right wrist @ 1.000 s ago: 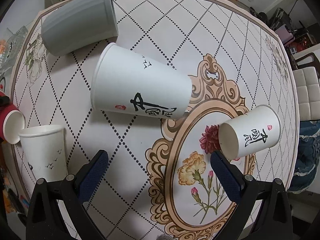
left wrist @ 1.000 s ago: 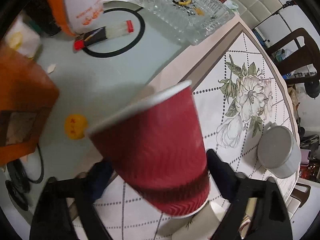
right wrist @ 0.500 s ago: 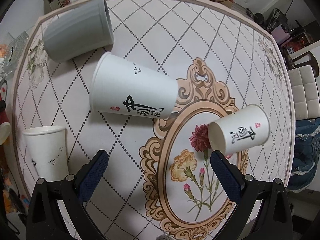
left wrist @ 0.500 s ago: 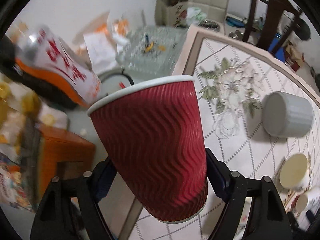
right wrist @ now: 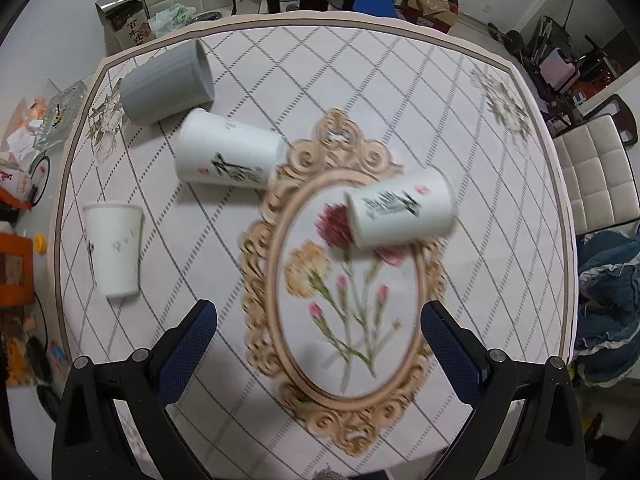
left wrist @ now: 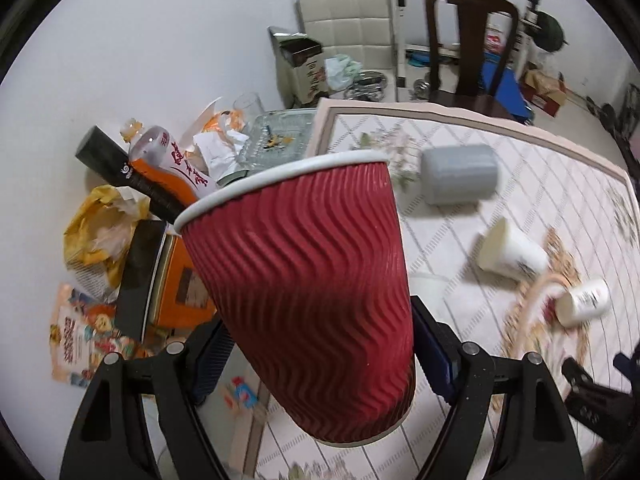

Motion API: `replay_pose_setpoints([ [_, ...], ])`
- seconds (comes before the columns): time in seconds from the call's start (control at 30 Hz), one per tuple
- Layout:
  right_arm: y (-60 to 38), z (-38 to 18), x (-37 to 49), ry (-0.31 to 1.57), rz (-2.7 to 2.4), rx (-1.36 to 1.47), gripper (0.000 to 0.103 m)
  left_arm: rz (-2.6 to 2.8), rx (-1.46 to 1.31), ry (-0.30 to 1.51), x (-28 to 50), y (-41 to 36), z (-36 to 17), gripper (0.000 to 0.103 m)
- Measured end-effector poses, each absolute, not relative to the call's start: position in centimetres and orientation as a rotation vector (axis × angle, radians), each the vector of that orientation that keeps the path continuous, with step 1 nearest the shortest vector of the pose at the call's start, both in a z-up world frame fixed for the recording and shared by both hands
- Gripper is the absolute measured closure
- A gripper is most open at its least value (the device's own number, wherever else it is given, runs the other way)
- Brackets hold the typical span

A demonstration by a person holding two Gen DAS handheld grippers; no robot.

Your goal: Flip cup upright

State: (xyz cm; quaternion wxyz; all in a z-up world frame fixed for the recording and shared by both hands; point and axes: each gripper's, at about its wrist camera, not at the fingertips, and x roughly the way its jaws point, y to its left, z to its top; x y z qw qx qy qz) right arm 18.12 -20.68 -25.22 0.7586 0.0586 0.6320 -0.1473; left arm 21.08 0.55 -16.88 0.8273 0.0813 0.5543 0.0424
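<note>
My left gripper (left wrist: 320,356) is shut on a red ribbed paper cup (left wrist: 304,288), held nearly upright with its white rim on top, above the table's left edge. My right gripper (right wrist: 318,344) is open and empty, high over the patterned table (right wrist: 400,80). Below it a grey cup (right wrist: 168,80), a large white cup (right wrist: 228,156) and a smaller white cup (right wrist: 404,208) lie on their sides. One white cup (right wrist: 114,248) stands upright at the left. The lying cups also show in the left wrist view: grey cup (left wrist: 460,174), large white cup (left wrist: 512,250), smaller white cup (left wrist: 584,302).
Left of the table is a cluttered side surface with a glass tray (left wrist: 276,140), an orange bottle (left wrist: 172,164), an orange box (left wrist: 176,276) and bags (left wrist: 96,236). Chairs (left wrist: 468,40) stand behind the table. A white padded chair (right wrist: 596,176) is at the right.
The left gripper has tilted the red cup up from leaning to nearly upright and raised it. The right gripper has drawn back and up; the cups below look smaller.
</note>
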Motion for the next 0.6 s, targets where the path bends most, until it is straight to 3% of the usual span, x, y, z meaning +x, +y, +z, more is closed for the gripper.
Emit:
replay_pose_setpoints([
  [0.23, -26.4, -26.4, 12.3, 1.392, -0.370, 0.196, 0.000, -0.032, 0.249, 1.223, 15.4, -6.6, -19.2, 0.024],
  [0.6, -34.0, -31.4, 4.7, 1.487, -0.507, 0.299, 0.000, -0.243, 0.351, 1.473, 9.7, -16.5, -30.5, 0.024],
])
